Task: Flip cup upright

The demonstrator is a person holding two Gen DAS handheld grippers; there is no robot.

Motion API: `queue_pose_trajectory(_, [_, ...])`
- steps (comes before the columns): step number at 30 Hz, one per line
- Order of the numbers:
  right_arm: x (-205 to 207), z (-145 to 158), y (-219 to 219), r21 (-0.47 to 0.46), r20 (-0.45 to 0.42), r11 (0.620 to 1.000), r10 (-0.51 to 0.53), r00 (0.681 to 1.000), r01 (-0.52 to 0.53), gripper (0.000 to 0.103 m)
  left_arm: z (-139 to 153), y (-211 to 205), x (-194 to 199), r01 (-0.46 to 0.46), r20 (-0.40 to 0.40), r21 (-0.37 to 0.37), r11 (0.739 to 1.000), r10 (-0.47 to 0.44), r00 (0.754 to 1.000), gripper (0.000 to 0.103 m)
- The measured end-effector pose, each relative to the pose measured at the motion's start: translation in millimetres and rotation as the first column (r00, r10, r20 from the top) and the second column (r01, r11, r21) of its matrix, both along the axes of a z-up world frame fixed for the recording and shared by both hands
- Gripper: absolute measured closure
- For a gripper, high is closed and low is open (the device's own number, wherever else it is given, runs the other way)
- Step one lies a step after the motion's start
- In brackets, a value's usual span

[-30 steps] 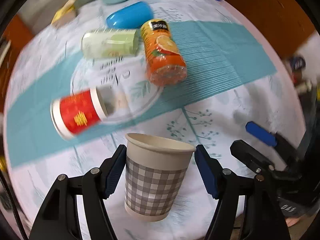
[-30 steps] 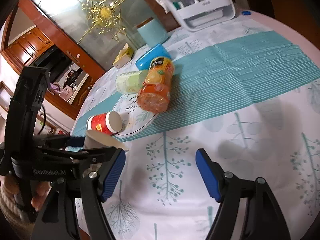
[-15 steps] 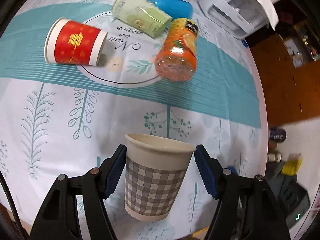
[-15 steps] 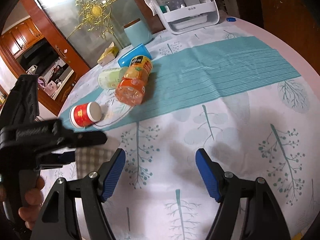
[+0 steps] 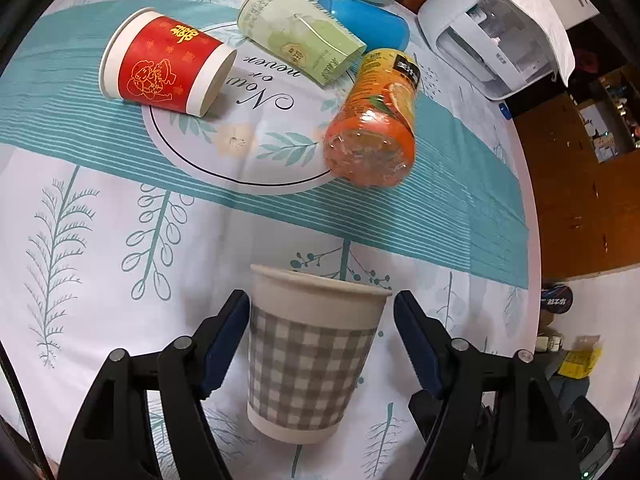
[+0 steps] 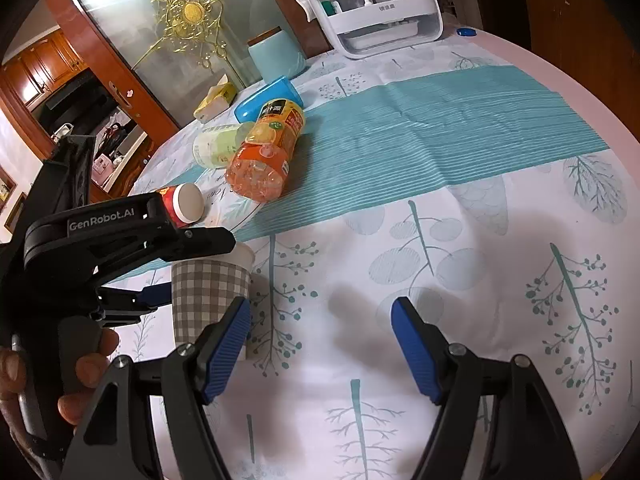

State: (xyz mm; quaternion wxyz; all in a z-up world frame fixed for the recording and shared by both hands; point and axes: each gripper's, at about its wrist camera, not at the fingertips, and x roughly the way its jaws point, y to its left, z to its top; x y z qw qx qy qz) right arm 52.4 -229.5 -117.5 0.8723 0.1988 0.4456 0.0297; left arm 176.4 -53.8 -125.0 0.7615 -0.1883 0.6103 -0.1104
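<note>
Where the fisheye rim darkens the corners, the far edges of the round table [image 6: 460, 240] are cut off, and its leaf-printed cloth [image 5: 100, 240] with a teal band is bent by the lens. At the table's far side a white storage box [image 6: 380, 4] is seen, its contents too small to make out. An orange juice bottle [image 5: 376, 120] is laid on its side near the printed circle, its cap end hidden behind its own body. Beside it a pale green cup [image 5: 300, 44] and a red cup [image 5: 164, 66] are laid on their sides.

The checked paper cup [image 5: 312, 356] is held upright, mouth up, between the blue pads of the left gripper [image 5: 322, 344]; the left pad is pressed against its wall, while contact at the right pad cannot be made out. Whether the cup's base is set on the cloth cannot be told. The right gripper [image 6: 320, 344] is spread wide with nothing between its pads, just beside the cup.
</note>
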Motion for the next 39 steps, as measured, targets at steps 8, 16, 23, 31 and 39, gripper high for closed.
queue_pose_trajectory(8, [-1,3,5,0.001,0.006,1.0,0.012,1.0,-0.012,0.03,9,0,-6,0.016,0.012,-0.002,1.0,-0.016,1.0,0.026])
queue_pose_trajectory(16, [-8,13,14,-0.011,0.023,1.0,0.03,0.999,-0.03,0.03,31,10,-29,0.036,0.071,0.008,0.999,-0.036,0.997,0.026])
queue_pose_trajectory(23, [-23,29,22,-0.039,0.046,0.998,0.043,0.998,-0.041,0.03,55,33,-57,0.037,0.149,0.027,0.999,-0.04,0.988,0.026])
queue_pose_trajectory(31, [-41,45,33,-0.078,0.071,0.996,0.052,0.996,-0.046,0.03,69,53,-89,0.04,0.211,0.046,0.998,-0.049,0.976,0.026])
queue_pose_trajectory(39, [-50,61,45,-0.108,0.096,0.992,0.071,0.993,-0.061,0.03,78,70,-113,0.028,0.279,0.097,0.995,-0.054,0.959,0.026])
